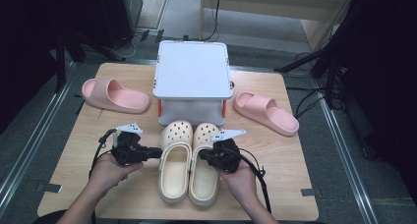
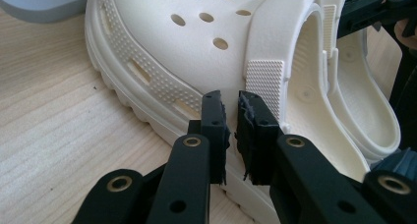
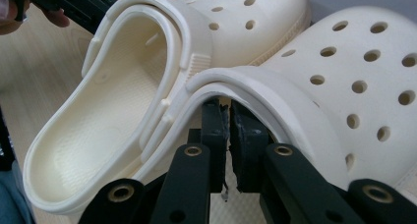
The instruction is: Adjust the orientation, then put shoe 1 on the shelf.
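The wooden table point(image 1: 74, 150) carries a white lidded box point(image 1: 193, 69) at the far middle, with one pink slide point(image 1: 114, 95) to its left and another pink slide point(image 1: 265, 112) to its right. Just in front of the box lie two cream clogs side by side, touching, toes toward the box. The left hand-held gripper point(image 2: 231, 117) has its jaws nearly together, pinching the outer side wall of the left clog point(image 1: 175, 165) beside the strap. The right hand-held gripper point(image 3: 229, 117) reaches into the right clog point(image 1: 206, 167), its jaws clamped on the rim at the opening's edge.
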A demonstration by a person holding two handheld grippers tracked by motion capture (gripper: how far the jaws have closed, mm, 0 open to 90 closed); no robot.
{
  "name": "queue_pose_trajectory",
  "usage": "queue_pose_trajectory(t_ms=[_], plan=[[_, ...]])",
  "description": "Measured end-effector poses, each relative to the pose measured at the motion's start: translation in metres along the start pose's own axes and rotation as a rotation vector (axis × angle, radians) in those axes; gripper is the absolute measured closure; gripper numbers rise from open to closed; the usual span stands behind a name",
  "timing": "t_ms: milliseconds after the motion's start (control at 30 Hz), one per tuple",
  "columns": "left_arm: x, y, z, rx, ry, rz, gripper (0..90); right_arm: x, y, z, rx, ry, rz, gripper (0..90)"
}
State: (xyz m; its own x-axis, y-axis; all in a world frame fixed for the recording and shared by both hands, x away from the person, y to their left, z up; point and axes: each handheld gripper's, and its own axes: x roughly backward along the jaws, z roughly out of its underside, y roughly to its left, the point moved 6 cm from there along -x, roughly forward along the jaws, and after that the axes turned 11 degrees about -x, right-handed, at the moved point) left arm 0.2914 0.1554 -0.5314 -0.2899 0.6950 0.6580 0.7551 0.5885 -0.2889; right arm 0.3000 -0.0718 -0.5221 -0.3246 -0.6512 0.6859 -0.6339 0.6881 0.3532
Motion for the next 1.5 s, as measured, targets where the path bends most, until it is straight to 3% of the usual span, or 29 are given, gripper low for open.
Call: queue_pose_trajectory(t_ms=[67, 167, 333, 400, 500, 633, 733, 933, 1233, 1500], plan=[[0.002, 0.002, 0.000, 0.011, 0.008, 0.004, 80.2, 0.001, -0.001, 0.001, -0.009, 0.006, -0.002, 84.7], [0.005, 0.004, -0.002, 0.017, 0.007, -0.002, 85.7, 0.003, 0.000, 0.003, -0.010, 0.005, -0.001, 80.3], [0.014, 0.000, -0.017, -0.007, -0.013, 0.009, 85.2, 0.011, 0.004, 0.006, -0.021, -0.006, -0.017, 73.4], [0.018, -0.003, -0.025, 0.004, -0.021, 0.020, 82.8, 0.018, 0.007, 0.004, -0.020, -0.028, -0.026, 73.0], [0.023, -0.004, -0.037, -0.021, -0.024, 0.019, 81.5, 0.025, 0.011, 0.003, -0.019, -0.045, -0.035, 69.7], [0.030, 0.005, -0.058, -0.033, -0.032, 0.014, 79.1, 0.028, 0.015, 0.006, -0.033, -0.036, -0.051, 65.9], [0.034, 0.011, -0.071, -0.036, -0.036, 0.002, 76.3, 0.028, 0.017, 0.009, -0.033, -0.031, -0.050, 58.2], [0.037, 0.016, -0.093, -0.078, -0.030, 0.005, 76.2, 0.028, 0.015, 0.011, -0.049, -0.029, -0.040, 56.6], [0.042, 0.029, -0.129, -0.090, -0.060, 0.014, 76.1, 0.030, 0.013, 0.013, -0.077, -0.040, -0.024, 49.0], [0.038, 0.043, -0.154, -0.112, -0.043, 0.000, 76.0, 0.030, 0.014, 0.018, -0.102, -0.047, -0.008, 46.6]])
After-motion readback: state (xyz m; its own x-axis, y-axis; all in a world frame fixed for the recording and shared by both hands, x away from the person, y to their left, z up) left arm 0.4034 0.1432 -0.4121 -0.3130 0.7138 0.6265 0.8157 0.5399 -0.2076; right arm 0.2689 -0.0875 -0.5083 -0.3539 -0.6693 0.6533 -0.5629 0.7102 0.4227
